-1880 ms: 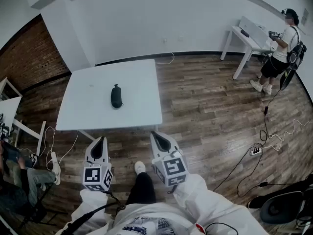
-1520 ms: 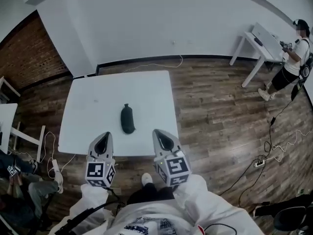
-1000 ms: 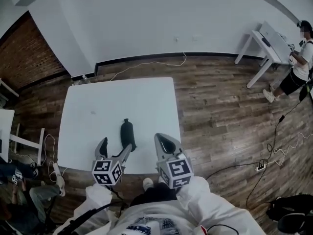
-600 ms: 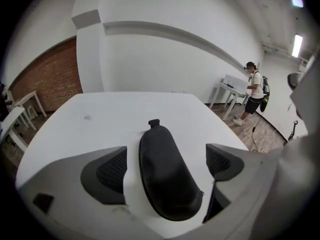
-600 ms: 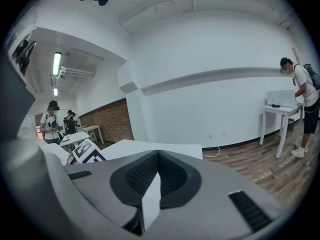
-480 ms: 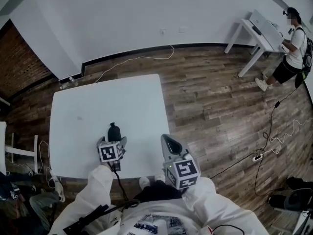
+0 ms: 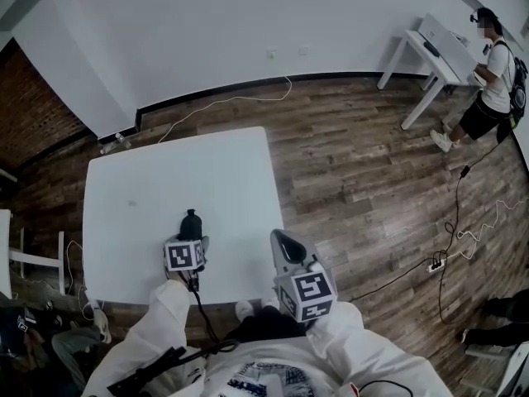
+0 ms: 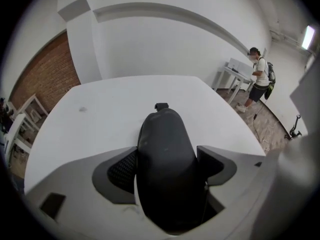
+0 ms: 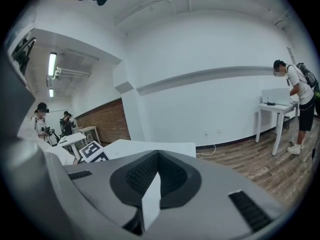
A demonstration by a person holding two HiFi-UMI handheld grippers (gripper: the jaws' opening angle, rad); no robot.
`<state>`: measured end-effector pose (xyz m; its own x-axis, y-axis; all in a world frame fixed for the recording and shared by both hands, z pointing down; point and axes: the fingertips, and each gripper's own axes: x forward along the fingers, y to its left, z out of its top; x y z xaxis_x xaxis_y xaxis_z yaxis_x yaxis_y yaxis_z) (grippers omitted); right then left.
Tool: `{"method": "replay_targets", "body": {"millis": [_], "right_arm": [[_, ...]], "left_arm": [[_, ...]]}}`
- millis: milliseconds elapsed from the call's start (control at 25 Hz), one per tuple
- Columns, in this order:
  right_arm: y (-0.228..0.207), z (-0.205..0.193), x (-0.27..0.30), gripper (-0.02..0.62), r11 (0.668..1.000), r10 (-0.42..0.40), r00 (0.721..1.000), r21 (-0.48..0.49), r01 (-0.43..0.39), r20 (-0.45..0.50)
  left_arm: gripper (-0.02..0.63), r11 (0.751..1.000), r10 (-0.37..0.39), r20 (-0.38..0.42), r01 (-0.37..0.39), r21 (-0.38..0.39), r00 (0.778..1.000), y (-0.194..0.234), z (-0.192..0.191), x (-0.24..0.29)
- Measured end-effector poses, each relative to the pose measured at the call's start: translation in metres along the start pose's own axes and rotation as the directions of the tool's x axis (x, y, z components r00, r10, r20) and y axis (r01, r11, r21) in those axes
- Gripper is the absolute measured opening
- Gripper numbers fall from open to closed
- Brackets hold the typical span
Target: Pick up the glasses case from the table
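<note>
The black glasses case (image 7: 191, 222) lies on the white table (image 7: 165, 172), near its front edge. My left gripper (image 7: 192, 238) points steeply down over the case's near end. In the left gripper view the case (image 8: 162, 159) fills the gap between the pads (image 8: 120, 171), and the jaws are closing with both pads against its sides. Its far tip with a small tab points away across the table (image 8: 100, 99). My right gripper (image 7: 283, 242) hovers at the table's front right corner, shut, with nothing in it; its pads (image 9: 145, 176) meet in a line.
A person (image 7: 488, 64) stands at a white desk (image 7: 430, 44) at the far right. Cables and a power strip (image 7: 434, 265) lie on the wooden floor. A brick wall (image 7: 33, 89) is at the left. Two people (image 9: 40, 119) show far left in the right gripper view.
My left gripper has dropped from above the table's front edge onto the case and now straddles it. The right gripper has shifted only a little.
</note>
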<state>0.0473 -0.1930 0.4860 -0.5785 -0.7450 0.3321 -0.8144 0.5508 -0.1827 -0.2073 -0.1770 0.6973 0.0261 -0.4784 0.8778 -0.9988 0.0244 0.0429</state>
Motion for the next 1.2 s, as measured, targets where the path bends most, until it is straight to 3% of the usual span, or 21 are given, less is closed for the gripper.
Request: {"method": "replay_targets", "body": {"millis": [80,160,280,360,440,520,640,880,1200], "right_arm": [[0.001,0.002,0.003,0.006,1.000,0.006,1.000,0.003,-0.006,0.003],[0.006,0.005,0.009,0.006,1.000,0.017,1.000,0.002,-0.017,0.006],[0.016,0.017,0.024,0.006,0.999,0.042,0.999,-0.005,-0.042,0.021],[0.022,0.027,0.033,0.006,0.999,0.053,0.998,-0.005,-0.052,0.033],[0.030,0.039,0.041,0.006,0.998,0.063,0.996,0.003,-0.064,0.056],[0.040,0.049,0.047,0.006,0.997,0.081,0.993,0.014,-0.082,0.084],[0.054,0.054,0.051,0.005,0.994,0.110,0.989,0.013,-0.112,0.098],[0.077,0.057,0.052,0.002,0.987,0.158,0.983,-0.033,-0.155,0.096],[0.085,0.057,0.049,0.002,0.985,0.171,0.981,-0.039,-0.168,0.088]], "left_arm": [[0.382,0.999,-0.022,0.086,0.024,-0.023,0.996,0.000,0.019,-0.022],[0.380,0.997,-0.059,0.235,0.070,-0.038,0.970,-0.002,0.050,-0.064],[0.379,0.992,-0.085,0.477,0.118,-0.040,0.875,-0.004,0.097,-0.143],[0.379,0.993,-0.070,0.574,0.109,-0.033,0.816,-0.005,0.113,-0.189],[0.379,0.994,-0.056,0.632,0.102,-0.037,0.773,-0.005,0.119,-0.222],[0.379,0.995,-0.045,0.666,0.096,-0.040,0.745,-0.003,0.121,-0.245],[0.379,0.998,-0.032,0.685,0.066,-0.024,0.728,-0.002,0.119,-0.259],[0.379,0.999,-0.006,0.682,0.039,-0.032,0.731,0.009,0.112,-0.261],[0.379,1.000,0.011,0.699,0.013,-0.028,0.715,0.014,0.113,-0.265]]}}
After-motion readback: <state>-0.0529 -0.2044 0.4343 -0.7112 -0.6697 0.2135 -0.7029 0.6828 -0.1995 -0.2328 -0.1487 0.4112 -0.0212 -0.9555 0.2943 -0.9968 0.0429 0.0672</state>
